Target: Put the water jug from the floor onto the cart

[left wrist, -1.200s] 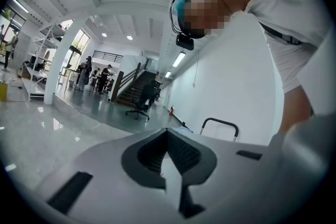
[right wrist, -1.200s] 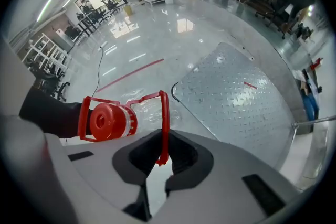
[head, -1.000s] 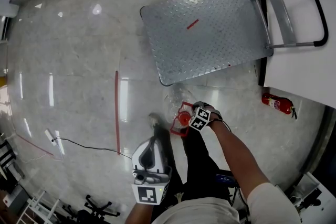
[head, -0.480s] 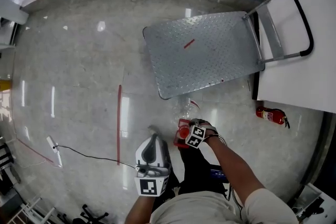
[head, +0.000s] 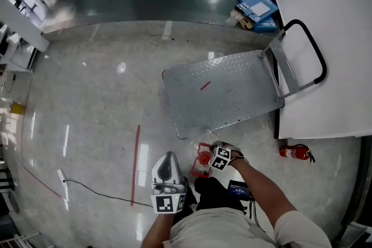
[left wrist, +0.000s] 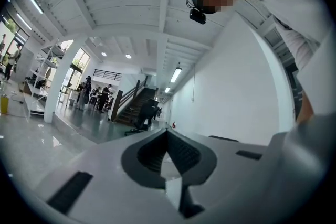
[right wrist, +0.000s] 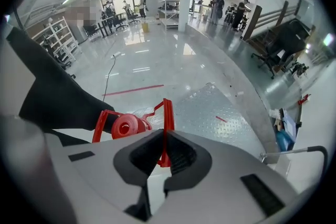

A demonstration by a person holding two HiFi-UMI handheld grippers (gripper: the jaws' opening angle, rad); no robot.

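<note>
The clear water jug has a red cap and a red carry handle. It hangs just off the near corner of the cart. My right gripper points steeply down and is shut on that red handle; the thin handle bar runs between its pads. The cart is a grey checker-plate platform with a black push handle at its right end, and nothing lies on it. My left gripper is held level at the jug's left, shut with nothing in it.
A red fire extinguisher lies on the floor right of the jug, by a white wall. A red tape line and a thin black cable cross the glossy floor at the left. Blue boxes lie behind the cart.
Both grippers have risen, and the jug has come up with the right one. The floor and cart now look farther away, with more of the room in view.
</note>
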